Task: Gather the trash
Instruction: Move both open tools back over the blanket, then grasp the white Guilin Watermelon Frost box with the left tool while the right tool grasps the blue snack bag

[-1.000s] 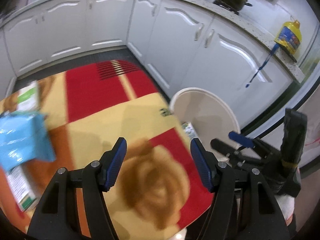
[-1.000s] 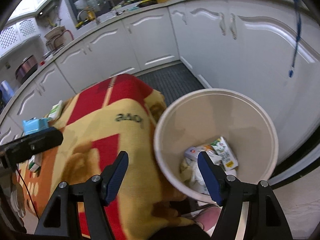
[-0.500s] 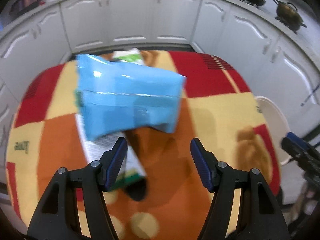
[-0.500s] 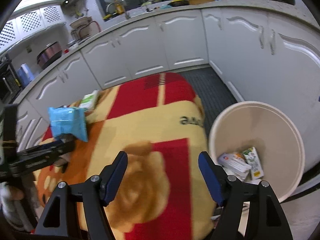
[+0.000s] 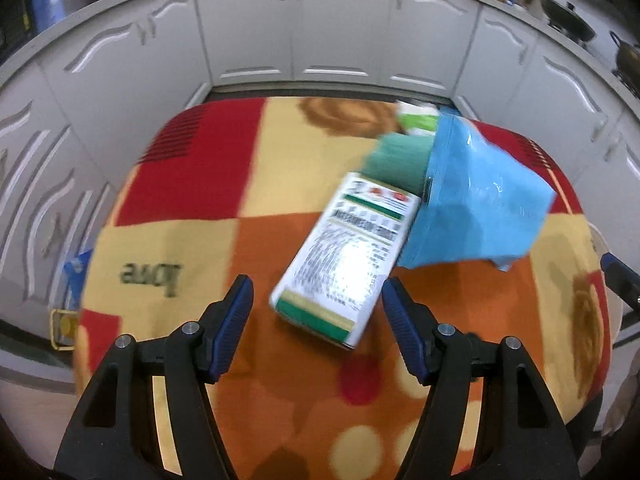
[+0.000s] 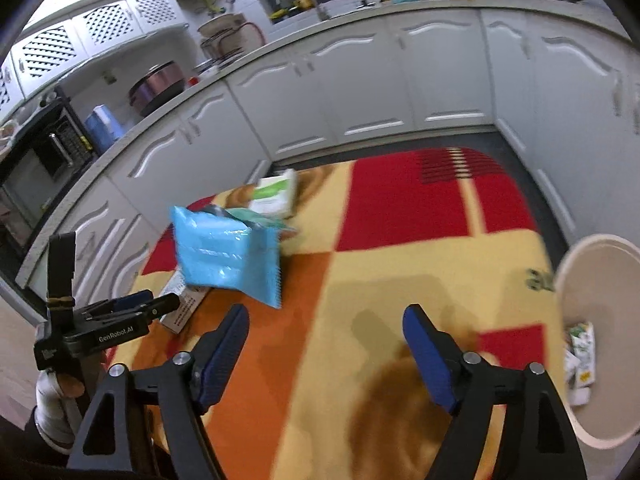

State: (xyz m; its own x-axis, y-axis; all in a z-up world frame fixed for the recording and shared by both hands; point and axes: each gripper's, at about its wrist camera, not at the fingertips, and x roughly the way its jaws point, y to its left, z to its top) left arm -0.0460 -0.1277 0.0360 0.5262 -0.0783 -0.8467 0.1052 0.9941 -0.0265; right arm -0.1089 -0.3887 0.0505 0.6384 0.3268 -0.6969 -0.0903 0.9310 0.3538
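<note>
While the left gripper point(image 5: 316, 312) is held open and empty at lower centre, a white box point(image 5: 344, 264) is seen just beyond it, blue packet point(image 5: 476, 208) upper right, right gripper point(image 6: 326, 344) opening, empty, bin point(image 6: 600, 340) at right edge.

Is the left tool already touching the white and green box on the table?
Apart. The left wrist view shows the left tool open, and orange cloth is visible between each fingertip and the white and green box.

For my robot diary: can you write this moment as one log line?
left gripper: open, empty, over box | right gripper: opening, empty | blue packet: on table | bin: holds trash
</note>
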